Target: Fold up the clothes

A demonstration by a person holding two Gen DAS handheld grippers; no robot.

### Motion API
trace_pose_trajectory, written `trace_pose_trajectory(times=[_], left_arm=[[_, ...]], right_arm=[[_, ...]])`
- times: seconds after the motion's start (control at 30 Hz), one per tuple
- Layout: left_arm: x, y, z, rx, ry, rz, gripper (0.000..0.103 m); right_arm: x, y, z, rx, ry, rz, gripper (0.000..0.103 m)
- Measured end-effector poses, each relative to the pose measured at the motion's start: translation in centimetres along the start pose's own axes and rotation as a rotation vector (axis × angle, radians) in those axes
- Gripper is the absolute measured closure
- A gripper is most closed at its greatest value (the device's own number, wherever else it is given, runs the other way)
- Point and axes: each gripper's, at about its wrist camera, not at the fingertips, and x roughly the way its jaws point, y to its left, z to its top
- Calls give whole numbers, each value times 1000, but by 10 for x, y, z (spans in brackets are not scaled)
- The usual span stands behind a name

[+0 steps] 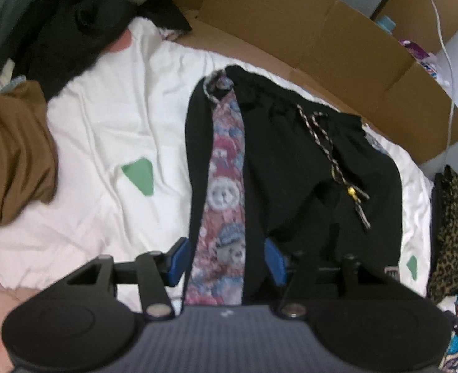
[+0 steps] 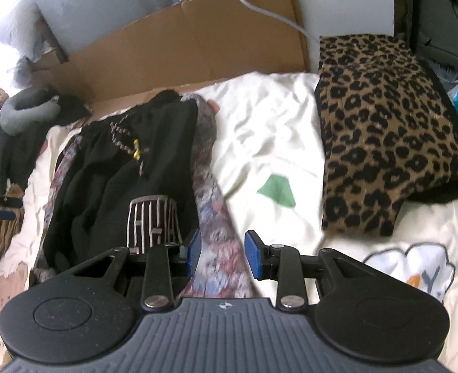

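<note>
The black shorts [image 1: 291, 171] lie spread on the bed sheet [image 1: 120, 124], waistband away from both tongs and the hem close to them, with the woven drawstring [image 1: 331, 158] resting loose on the front. A patterned side stripe [image 1: 226, 192] with a teddy-bear print runs along each outer seam. The left tongs [image 1: 226, 261] stand apart, and the stripe of one seam passes between the two blue pads; the cloth fills the gap only loosely, so I judge the jaws are placed around the hem edge and are not clamped on it. The right tongs [image 2: 222, 255] are also apart, and the other side stripe [image 2: 216, 248] lies between its pads in the same way, with the striped label [image 2: 152, 220] just to their left. This placing makes sense to me: one pair of tongs at each lower corner lets a person lift the hem evenly and bring it toward the waistband. Whether the shorts are already folded once I cannot tell, because only the top layer shows. Ahead and to the right of the right tongs lies a folded leopard-print garment [image 2: 384, 133], well apart from the shorts. To the left of the left tongs a brown garment [image 1: 14, 155] lies crumpled, and flattened cardboard [image 1: 306, 31] stands beyond the bed.
</note>
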Motion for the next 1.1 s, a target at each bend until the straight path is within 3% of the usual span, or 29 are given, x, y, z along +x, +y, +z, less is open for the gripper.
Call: trace_pose_trajectory(times=[0.27, 0.47, 0.7, 0.73, 0.77, 0.8, 0.83, 0.93, 1.1], left_arm=[[22, 19, -25, -64, 81, 5, 46], [32, 23, -33, -80, 109, 2, 46], [40, 23, -33, -80, 126, -2, 45], [41, 23, -33, -78, 127, -2, 45], [42, 23, -34, -76, 129, -1, 45], [43, 23, -35, -73, 132, -1, 45], [44, 23, -35, -71, 135, -1, 45], [44, 24, -38, -70, 140, -1, 45], [43, 22, -39, -69, 137, -1, 45]], right_arm=[[18, -9, -32, 12, 83, -15, 65], [37, -25, -53, 26, 160, -51, 65], [52, -36, -65, 76, 213, -31, 65], [54, -37, -67, 86, 217, -28, 68], [54, -38, -66, 99, 219, -24, 75], [54, -39, -66, 115, 217, -19, 91], [52, -39, -65, 120, 217, -18, 95], [44, -34, -61, 86, 214, -8, 102], [25, -10, -52, 44, 191, 65, 103]])
